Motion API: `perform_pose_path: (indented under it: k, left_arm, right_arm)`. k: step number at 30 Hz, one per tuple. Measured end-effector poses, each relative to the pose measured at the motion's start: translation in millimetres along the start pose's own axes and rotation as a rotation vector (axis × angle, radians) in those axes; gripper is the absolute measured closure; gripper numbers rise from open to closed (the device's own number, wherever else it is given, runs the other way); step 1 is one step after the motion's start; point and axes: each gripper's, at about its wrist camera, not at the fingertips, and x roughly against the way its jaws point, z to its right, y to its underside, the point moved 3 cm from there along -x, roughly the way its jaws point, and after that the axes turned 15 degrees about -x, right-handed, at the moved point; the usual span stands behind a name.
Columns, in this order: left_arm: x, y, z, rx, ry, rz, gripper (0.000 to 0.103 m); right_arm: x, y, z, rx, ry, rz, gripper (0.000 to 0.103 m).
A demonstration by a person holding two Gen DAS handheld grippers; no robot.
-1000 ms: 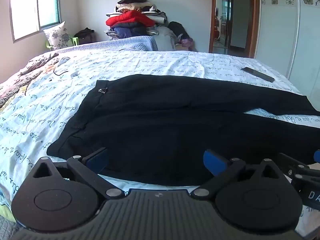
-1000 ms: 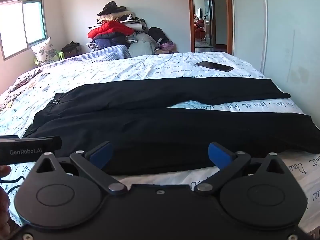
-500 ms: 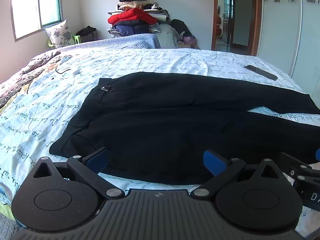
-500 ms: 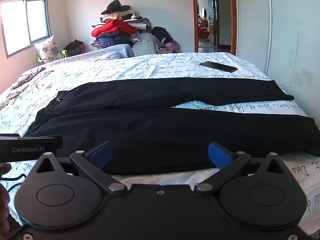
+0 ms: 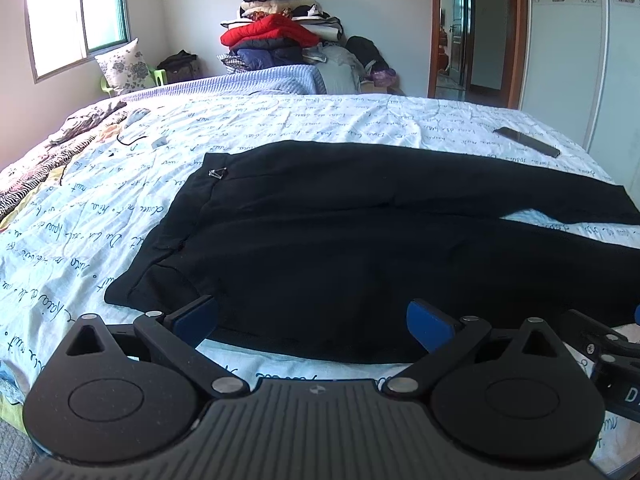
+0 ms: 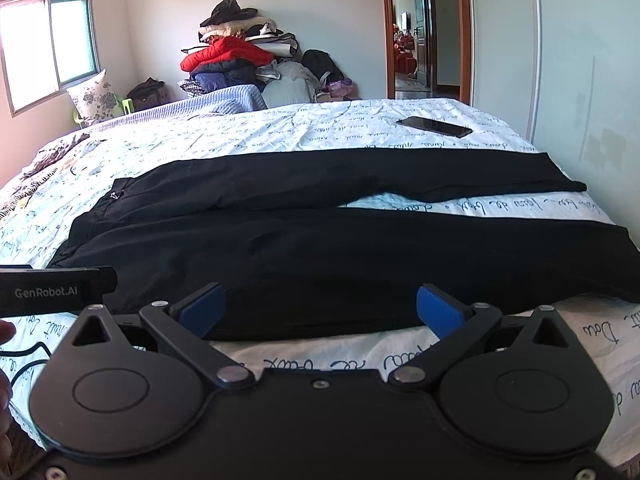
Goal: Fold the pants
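- While the black pants (image 5: 360,240) lie flat along the bed's (image 5: 100,216) near edge, both legs apart, nothing is folded.
- Left gripper (image 5: 312,320) and right gripper (image 6: 320,308) hover spread wide, empty.
- Risk: pinching only one layer, or the sheet too, would skew the fold.

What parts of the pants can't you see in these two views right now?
- Left wrist view: the leg ends of the pants run off the right edge.
- Right wrist view: the left claw covers the near waist corner.
- Both views: near hem partly behind open claw fingers.
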Motion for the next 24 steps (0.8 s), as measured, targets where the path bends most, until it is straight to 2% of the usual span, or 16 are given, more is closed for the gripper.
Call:
perform_pose_path:
  k: [24]
  left_arm:
    - [-23, 9, 1, -0.010, -0.025, -0.054, 0.001]
  right_arm:
    - [-2, 1, 3, -0.012, -0.012, -0.014, 0.000]
